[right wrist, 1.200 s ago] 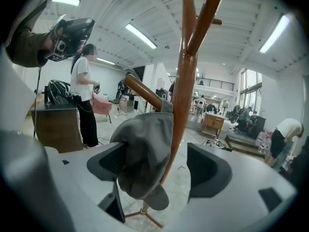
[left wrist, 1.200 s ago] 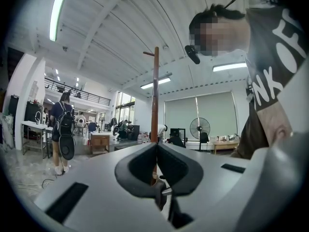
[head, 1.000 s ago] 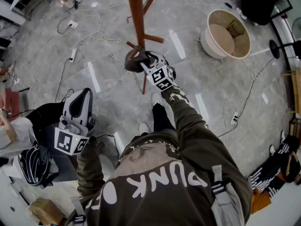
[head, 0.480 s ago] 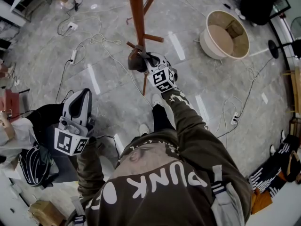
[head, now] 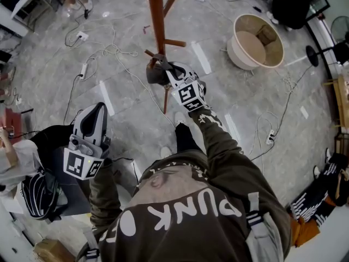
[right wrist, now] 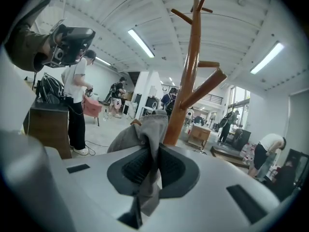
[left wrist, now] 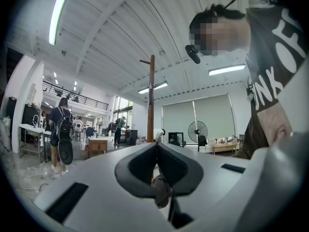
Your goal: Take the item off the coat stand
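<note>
Right gripper [right wrist: 153,152] fingers clamped on grey cloth [right wrist: 146,129], which hangs on coat stand [right wrist: 189,81] just ahead of fingertips. Lift cloth up, clear of stand, before pulling back. Left gripper [left wrist: 155,148] fingers together, idle.

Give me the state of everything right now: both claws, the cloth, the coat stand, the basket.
right claw: shut on the grey cloth.
left claw: shut, empty, held away from the stand.
grey cloth: seems draped over a low peg, pinched by the claw, not yet off.
coat stand: upright, upper pegs bare.
basket: upright on the floor, open-topped.
</note>
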Demonstrator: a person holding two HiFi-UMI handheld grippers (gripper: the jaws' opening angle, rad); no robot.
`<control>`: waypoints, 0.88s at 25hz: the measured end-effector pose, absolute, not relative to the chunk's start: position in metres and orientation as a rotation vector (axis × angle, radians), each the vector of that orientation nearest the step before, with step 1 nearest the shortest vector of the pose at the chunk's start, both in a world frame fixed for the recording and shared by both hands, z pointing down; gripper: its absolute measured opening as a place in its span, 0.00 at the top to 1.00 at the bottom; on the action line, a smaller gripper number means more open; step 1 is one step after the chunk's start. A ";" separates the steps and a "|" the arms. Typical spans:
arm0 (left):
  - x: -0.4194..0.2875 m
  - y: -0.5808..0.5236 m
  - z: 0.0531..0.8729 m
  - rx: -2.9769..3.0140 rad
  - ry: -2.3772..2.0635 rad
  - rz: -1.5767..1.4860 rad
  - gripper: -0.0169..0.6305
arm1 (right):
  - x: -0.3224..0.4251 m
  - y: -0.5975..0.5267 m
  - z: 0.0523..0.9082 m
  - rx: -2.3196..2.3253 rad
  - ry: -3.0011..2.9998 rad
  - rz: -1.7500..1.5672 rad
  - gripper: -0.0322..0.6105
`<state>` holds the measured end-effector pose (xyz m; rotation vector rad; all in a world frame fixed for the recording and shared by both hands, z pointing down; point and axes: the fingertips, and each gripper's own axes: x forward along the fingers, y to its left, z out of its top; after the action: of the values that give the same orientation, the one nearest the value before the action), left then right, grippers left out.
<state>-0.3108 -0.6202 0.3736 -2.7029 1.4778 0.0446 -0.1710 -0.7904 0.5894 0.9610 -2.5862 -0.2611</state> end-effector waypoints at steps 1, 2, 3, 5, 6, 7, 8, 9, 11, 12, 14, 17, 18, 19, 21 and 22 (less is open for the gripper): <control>-0.311 -0.617 0.372 -2.701 1.473 0.051 0.97 | -0.172 -0.786 0.586 0.955 -2.590 -0.272 0.89; -0.312 -0.613 0.371 -2.699 1.467 0.057 0.97 | -0.172 -0.780 0.582 0.949 -2.593 -0.285 0.89; -0.312 -0.608 0.370 -2.696 1.462 0.064 0.97 | -0.173 -0.774 0.577 0.943 -2.596 -0.300 0.89; -0.314 -0.597 0.368 -2.690 1.451 0.076 0.97 | -0.176 -0.761 0.569 0.933 -2.603 -0.332 0.89; -0.315 -0.591 0.367 -2.687 1.446 0.082 0.97 | -0.177 -0.754 0.564 0.928 -2.606 -0.348 0.89; -0.315 -0.585 0.367 -2.682 1.442 0.090 0.97 | -0.179 -0.747 0.560 0.923 -2.610 -0.363 0.89; -0.316 -0.578 0.366 -2.678 1.437 0.099 0.97 | -0.179 -0.739 0.555 0.918 -2.614 -0.377 0.89; -0.316 -0.571 0.365 -2.674 1.432 0.108 0.97 | -0.180 -0.730 0.551 0.917 -2.620 -0.389 0.89; -0.318 -0.556 0.364 -2.669 1.423 0.121 0.97 | -0.177 -0.712 0.537 0.933 -2.633 -0.406 0.89; -0.319 -0.548 0.364 -2.670 1.418 0.126 0.97 | -0.175 -0.702 0.528 0.948 -2.641 -0.414 0.89; -0.322 -0.531 0.364 -2.670 1.411 0.136 0.97 | -0.169 -0.681 0.508 0.983 -2.659 -0.428 0.89; -0.326 -0.506 0.364 -2.671 1.404 0.154 0.97 | -0.157 -0.647 0.483 1.028 -2.676 -0.439 0.89; -0.326 -0.498 0.363 -2.672 1.402 0.161 0.97 | -0.152 -0.637 0.477 1.041 -2.677 -0.441 0.89; -0.327 -0.491 0.362 -2.674 1.399 0.167 0.97 | -0.147 -0.627 0.471 1.054 -2.676 -0.442 0.89; -0.327 -0.478 0.361 -2.680 1.391 0.171 0.97 | -0.139 -0.608 0.461 1.079 -2.671 -0.446 0.89; -0.327 -0.473 0.361 -2.684 1.387 0.172 0.97 | -0.135 -0.599 0.457 1.090 -2.668 -0.450 0.89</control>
<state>-0.3268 -0.4727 0.3615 -2.6839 1.3866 0.1716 -0.1347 -0.5990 0.4565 1.0900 -2.6675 -0.4495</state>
